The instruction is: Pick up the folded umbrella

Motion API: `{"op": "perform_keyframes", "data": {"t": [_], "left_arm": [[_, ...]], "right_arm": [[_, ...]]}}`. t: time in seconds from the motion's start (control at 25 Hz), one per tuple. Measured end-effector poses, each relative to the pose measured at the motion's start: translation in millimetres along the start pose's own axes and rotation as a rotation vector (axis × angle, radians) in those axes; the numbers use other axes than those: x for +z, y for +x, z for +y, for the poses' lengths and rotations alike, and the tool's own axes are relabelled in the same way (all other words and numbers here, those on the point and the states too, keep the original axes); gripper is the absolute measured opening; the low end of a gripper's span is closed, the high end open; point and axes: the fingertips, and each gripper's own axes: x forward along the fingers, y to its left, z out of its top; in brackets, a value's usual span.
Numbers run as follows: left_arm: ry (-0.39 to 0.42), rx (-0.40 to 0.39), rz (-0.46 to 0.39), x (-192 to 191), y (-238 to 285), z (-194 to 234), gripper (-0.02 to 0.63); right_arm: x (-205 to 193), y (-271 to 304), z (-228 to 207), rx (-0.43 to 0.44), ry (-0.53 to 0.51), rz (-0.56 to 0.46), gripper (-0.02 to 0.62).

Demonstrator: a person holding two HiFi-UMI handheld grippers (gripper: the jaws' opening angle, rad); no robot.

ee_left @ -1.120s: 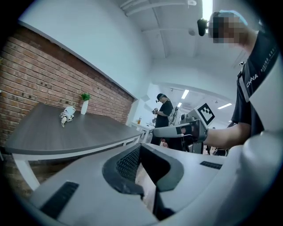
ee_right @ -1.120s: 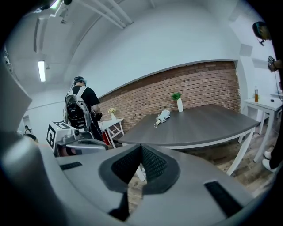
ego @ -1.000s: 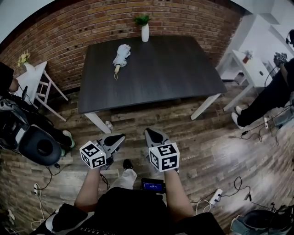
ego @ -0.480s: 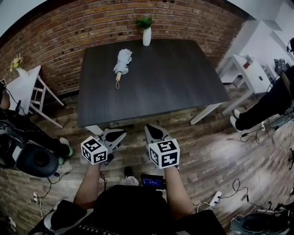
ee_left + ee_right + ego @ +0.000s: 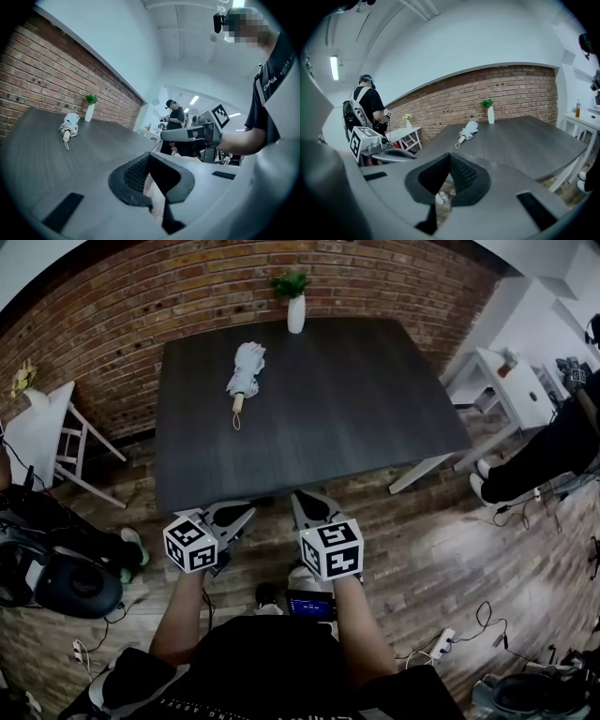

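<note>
The folded pale umbrella [image 5: 246, 369] lies on the far left part of the dark table [image 5: 356, 418], with its wooden handle pointing toward me. It also shows small in the left gripper view as the umbrella [image 5: 70, 124] and in the right gripper view as the umbrella [image 5: 468, 130]. My left gripper [image 5: 247, 512] and right gripper [image 5: 298, 499] hover side by side at the table's near edge, well short of the umbrella. Both are shut with nothing between the jaws: left gripper [image 5: 149, 157], right gripper [image 5: 450, 156].
A white vase with a green plant [image 5: 295, 304] stands at the table's far edge by the brick wall. A white side table [image 5: 42, 423] is at the left, a white desk [image 5: 506, 371] and a seated person [image 5: 548, 442] at the right. Cables and a black bag [image 5: 66, 568] lie on the wooden floor.
Both grippers have moved forward together from over the floor to the table's near edge. The table and umbrella now sit closer in view. The jaws stayed shut.
</note>
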Motion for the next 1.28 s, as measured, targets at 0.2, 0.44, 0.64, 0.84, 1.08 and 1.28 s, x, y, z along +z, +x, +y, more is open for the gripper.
{"op": "perform_keyframes", "data": {"t": [0.2, 0.44, 0.64, 0.84, 1.08, 1.28], "left_arm": [[-0.011, 0.000, 0.010, 4, 26, 26, 0.002], [-0.012, 0.035, 0.009, 33, 66, 76, 0.002], [-0.003, 0.073, 0.005, 60, 98, 118, 0.002], [-0.008, 0.131, -0.012, 84, 120, 152, 0.002], [-0.033, 0.206, -0.036, 98, 137, 182, 0.002], [-0.054, 0.254, -0.040, 101, 135, 198, 0.002]], "right_arm": [[6, 30, -25, 0.018, 0.005, 0.010, 0.009], [38, 78, -69, 0.055, -0.001, 0.011, 0.009], [71, 118, -108, 0.085, -0.005, -0.001, 0.009], [95, 150, -138, 0.118, -0.010, 0.007, 0.009], [111, 182, -158, 0.185, -0.038, 0.031, 0.008], [121, 204, -164, 0.218, -0.045, 0.043, 0.008]]}}
